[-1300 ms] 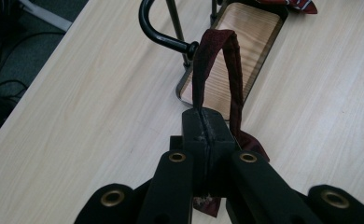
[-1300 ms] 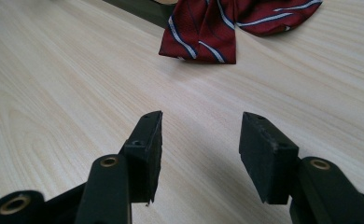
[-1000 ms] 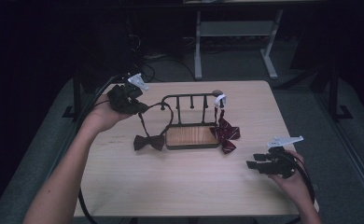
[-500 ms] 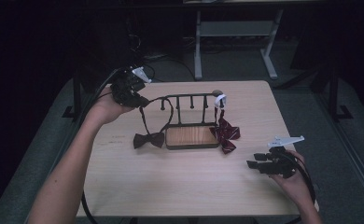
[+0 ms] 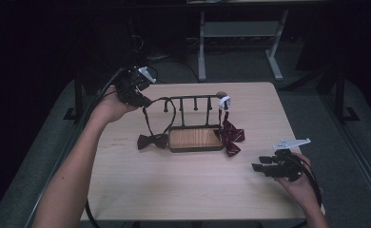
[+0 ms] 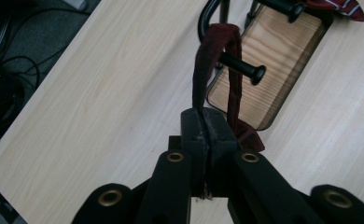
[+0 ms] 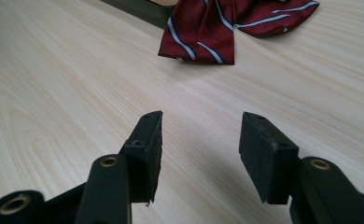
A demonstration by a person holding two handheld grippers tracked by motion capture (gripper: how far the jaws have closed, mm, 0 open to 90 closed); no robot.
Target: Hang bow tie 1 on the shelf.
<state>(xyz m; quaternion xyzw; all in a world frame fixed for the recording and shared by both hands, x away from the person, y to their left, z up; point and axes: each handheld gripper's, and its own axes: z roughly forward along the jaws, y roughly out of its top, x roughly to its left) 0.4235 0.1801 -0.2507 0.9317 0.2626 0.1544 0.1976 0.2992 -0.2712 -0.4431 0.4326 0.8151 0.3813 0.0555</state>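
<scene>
On the pale wooden table (image 5: 174, 190), ringed by dark room and grey floor, the left gripper (image 6: 207, 135) pinches a dark bow tie's strap (image 6: 203, 70) looped over the rack's peg (image 6: 241, 67); the right gripper (image 7: 199, 154) rests agape, empty.

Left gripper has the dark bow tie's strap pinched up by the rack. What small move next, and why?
Probably ease the left gripper toward the black metal peg rack so the dark maroon strap slides fully onto the knobbed black peg. The loop is draped over that peg but sits near its tip, and the dark bow tie lies on the wooden table. The jaws have just started opening.
</scene>
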